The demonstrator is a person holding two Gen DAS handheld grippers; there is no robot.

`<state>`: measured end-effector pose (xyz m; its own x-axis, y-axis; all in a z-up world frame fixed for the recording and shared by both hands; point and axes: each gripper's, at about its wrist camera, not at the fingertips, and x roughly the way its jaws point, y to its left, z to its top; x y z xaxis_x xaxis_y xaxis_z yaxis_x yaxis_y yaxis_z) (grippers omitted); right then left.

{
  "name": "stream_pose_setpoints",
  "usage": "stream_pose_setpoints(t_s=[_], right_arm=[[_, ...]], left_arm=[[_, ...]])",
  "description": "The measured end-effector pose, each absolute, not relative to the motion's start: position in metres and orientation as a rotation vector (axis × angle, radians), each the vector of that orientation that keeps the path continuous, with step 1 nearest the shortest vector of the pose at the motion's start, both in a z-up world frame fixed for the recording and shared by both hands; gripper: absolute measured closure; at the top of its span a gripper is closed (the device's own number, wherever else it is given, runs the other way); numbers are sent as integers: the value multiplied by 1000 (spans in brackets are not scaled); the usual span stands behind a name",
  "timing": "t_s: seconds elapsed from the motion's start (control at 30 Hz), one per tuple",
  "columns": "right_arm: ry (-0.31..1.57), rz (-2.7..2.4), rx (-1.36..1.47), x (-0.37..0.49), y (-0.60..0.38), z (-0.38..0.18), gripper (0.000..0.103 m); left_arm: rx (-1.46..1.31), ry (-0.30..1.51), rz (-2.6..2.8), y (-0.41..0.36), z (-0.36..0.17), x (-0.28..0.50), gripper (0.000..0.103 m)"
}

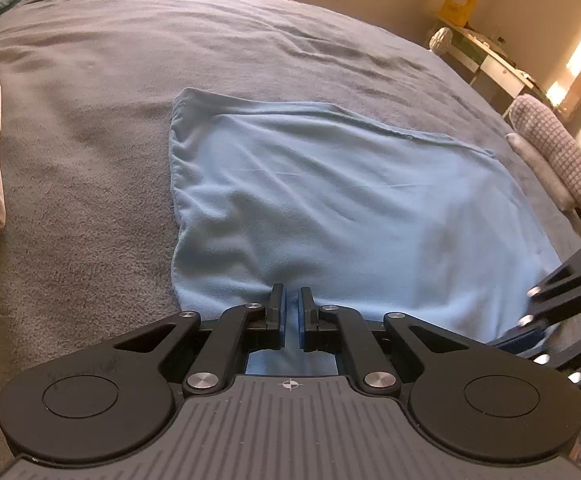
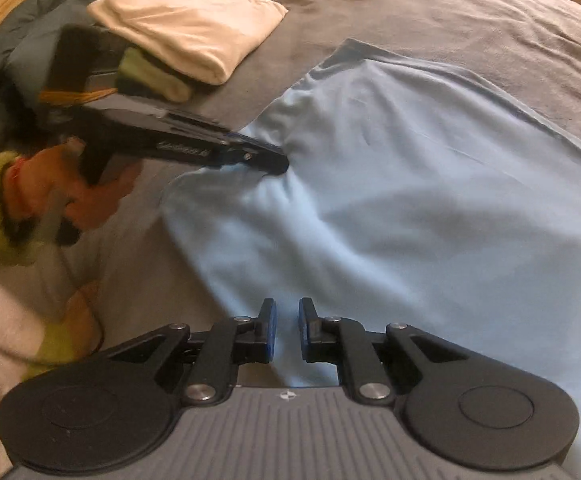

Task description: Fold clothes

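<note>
The light blue garment [image 1: 330, 184] lies spread near the bed's [image 1: 90, 120] front edge, its near hem bunched. The left gripper [image 1: 290, 312] has its jaws clamped on that hem, and the right gripper [image 2: 286, 332], jaws nearly closed around a fold, grips beside it, likely to lift the edge evenly for folding.

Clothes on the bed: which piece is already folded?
The cream garment, a neat stack near the bed's edge. The light blue garment lies spread out, pinched by both grippers.
</note>
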<state>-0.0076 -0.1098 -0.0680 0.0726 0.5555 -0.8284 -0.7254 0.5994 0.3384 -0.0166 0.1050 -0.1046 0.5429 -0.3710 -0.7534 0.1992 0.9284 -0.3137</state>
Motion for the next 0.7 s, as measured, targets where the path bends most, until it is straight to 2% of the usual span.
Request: stream_pose_setpoints(t_s=[0.2,0.27,0.43,0.5,0.7], right_arm=[[1259,1159,-82,-44,-89,-84,90],[1253,1152,-36,-52,-101,-78,90],[1121,788,119,-28,-181,-54,90],[1072,633,142,-23,-209,-50,90],[1145,361,242,-34,-266,-75,90]], left_arm=[[-196,925,-335,107,-101,-18,98],[-177,908,-321,108,-97,-20,91],[-141,814,-338,102,-70,-35,86],[-164,828,-394,91,-68,-38,85],[-241,938,-571,48,-82,-45,84]])
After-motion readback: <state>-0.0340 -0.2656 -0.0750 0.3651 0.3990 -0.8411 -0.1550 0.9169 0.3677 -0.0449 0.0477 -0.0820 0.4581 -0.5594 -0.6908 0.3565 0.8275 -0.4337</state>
